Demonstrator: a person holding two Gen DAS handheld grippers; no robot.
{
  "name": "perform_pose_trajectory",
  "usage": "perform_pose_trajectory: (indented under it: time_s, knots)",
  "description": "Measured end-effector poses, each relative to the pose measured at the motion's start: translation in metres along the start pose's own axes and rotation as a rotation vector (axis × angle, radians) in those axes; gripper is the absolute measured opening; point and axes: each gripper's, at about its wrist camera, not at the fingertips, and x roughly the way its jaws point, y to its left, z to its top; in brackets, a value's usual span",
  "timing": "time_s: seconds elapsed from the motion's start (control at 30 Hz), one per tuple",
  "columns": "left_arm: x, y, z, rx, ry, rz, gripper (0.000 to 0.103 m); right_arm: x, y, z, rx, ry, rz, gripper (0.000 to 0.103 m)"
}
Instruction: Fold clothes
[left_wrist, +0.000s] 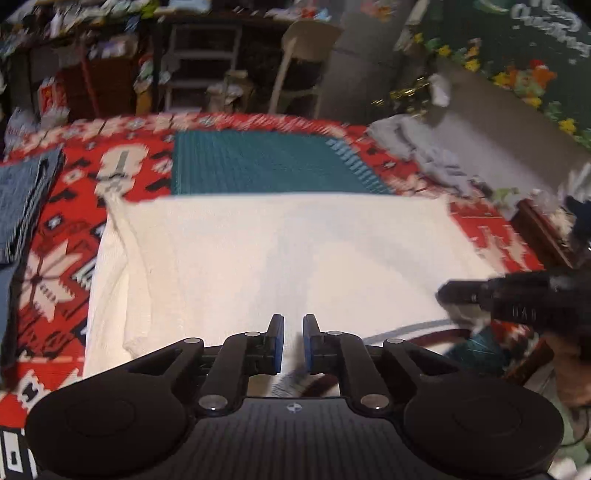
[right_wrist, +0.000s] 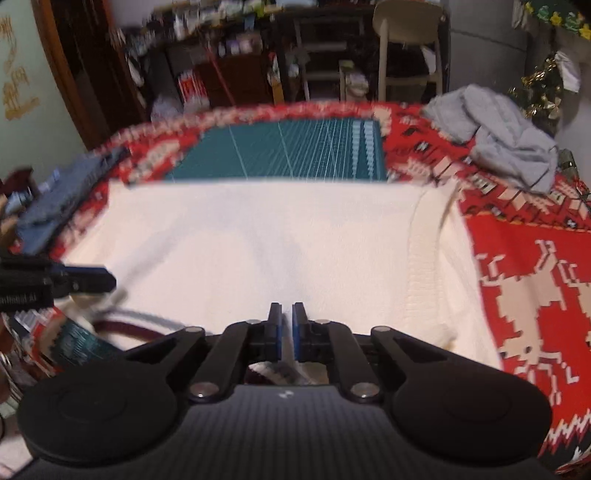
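A white garment (left_wrist: 295, 251) (right_wrist: 258, 240) lies flat on the red patterned tablecloth (left_wrist: 66, 258) (right_wrist: 535, 277), its far edge straight across. A sleeve lies folded along each side. A grey and maroon striped collar band (left_wrist: 406, 328) (right_wrist: 140, 321) curves at the near edge. My left gripper (left_wrist: 293, 321) hovers over the near part of the garment, jaws a little apart with no cloth pinched. My right gripper (right_wrist: 287, 308) stands beside it with only a thin slit between its pads and nothing seen in it. Each gripper shows from the side in the other's view: the right gripper (left_wrist: 450, 291), the left gripper (right_wrist: 92, 282).
A teal cutting mat (left_wrist: 258, 166) (right_wrist: 295, 151) lies beyond the garment. A crumpled grey garment (left_wrist: 424, 147) (right_wrist: 509, 140) sits at the far right, folded blue denim (left_wrist: 22, 199) (right_wrist: 59, 199) at the left. A chair (left_wrist: 303, 62) (right_wrist: 406, 44) and cluttered shelves stand behind the table.
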Motion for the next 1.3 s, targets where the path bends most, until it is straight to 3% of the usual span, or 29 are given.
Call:
perform_pose_trajectory:
  time_s: [0.23,0.4,0.6,0.73,0.97,1.1,1.2,1.3]
  knots:
    - [-0.016,0.008,-0.022,-0.035,0.007,-0.027,0.017,-0.024,-0.01,-0.022,-0.012,0.01,0.009,0.006]
    - [-0.023,0.009,-0.026,-0.023,0.0,-0.019,0.019,-0.047,-0.033,-0.027,0.067,-0.044,0.002,0.007]
    - [-0.022,0.015,-0.03,-0.049,0.003,-0.021,0.019,-0.034,-0.064,-0.026,0.156,-0.018,-0.062,0.005]
    - [-0.025,0.015,-0.034,-0.039,0.004,-0.003,0.019,-0.04,-0.073,-0.039,0.18,-0.026,-0.06,0.004]
    - [-0.044,0.022,-0.022,-0.067,-0.071,0.006,0.019,-0.059,-0.081,-0.035,0.211,-0.082,-0.051,0.008]
    - [-0.038,0.03,-0.012,-0.067,-0.092,0.07,0.019,-0.055,-0.079,-0.021,0.216,-0.099,-0.05,0.008]
    - [-0.021,0.042,-0.015,-0.079,-0.044,0.12,0.019,-0.038,-0.087,-0.018,0.247,-0.06,-0.061,0.008]
    - [-0.023,0.051,-0.024,-0.091,-0.053,0.125,0.014,-0.031,-0.094,-0.023,0.269,-0.054,-0.057,0.004]
